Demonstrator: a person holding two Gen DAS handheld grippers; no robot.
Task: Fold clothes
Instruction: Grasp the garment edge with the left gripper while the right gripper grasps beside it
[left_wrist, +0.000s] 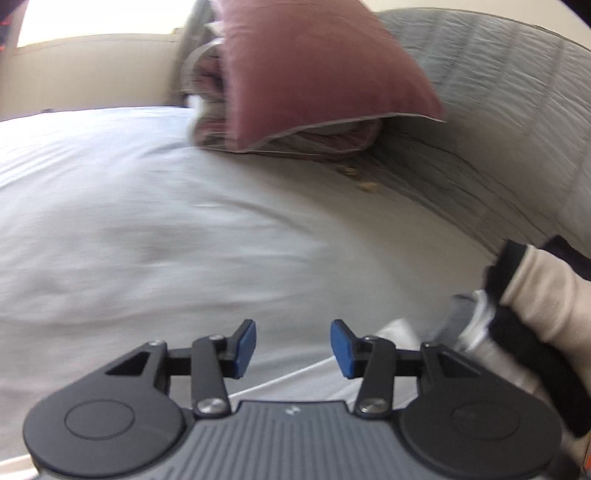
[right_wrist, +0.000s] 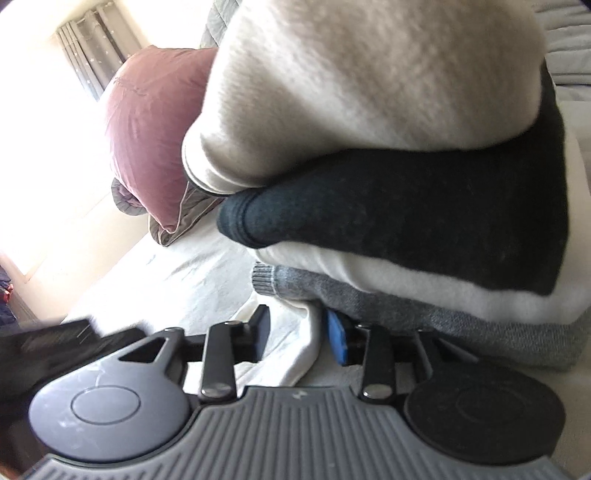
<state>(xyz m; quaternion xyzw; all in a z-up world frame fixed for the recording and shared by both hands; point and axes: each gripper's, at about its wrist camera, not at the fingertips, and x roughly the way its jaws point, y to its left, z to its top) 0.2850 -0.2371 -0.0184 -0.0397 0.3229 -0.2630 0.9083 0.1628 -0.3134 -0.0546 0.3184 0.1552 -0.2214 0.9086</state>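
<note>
Stack of folded clothes (right_wrist: 406, 221) right before the right tool (right_wrist: 295, 339).
White cloth fold (right_wrist: 303, 350) lies loosely between its part-open pads; left tool (left_wrist: 293, 347), part open and empty, faces bare bed sheet (left_wrist: 147, 221), stack to its right.

Stack of folded clothes on the bed, just ahead of the right gripper.

From the top: a cream fleece garment (right_wrist: 369, 81), a black knit garment (right_wrist: 424, 221), a white garment (right_wrist: 369, 273) and a grey knit garment (right_wrist: 443, 317) with a ribbed cuff, each folded flat upon the next. A loose white fold (right_wrist: 299, 354) hangs from under the stack into the gap between that gripper's fingers. The stack (left_wrist: 532, 295) lies far right of the left gripper.
</note>
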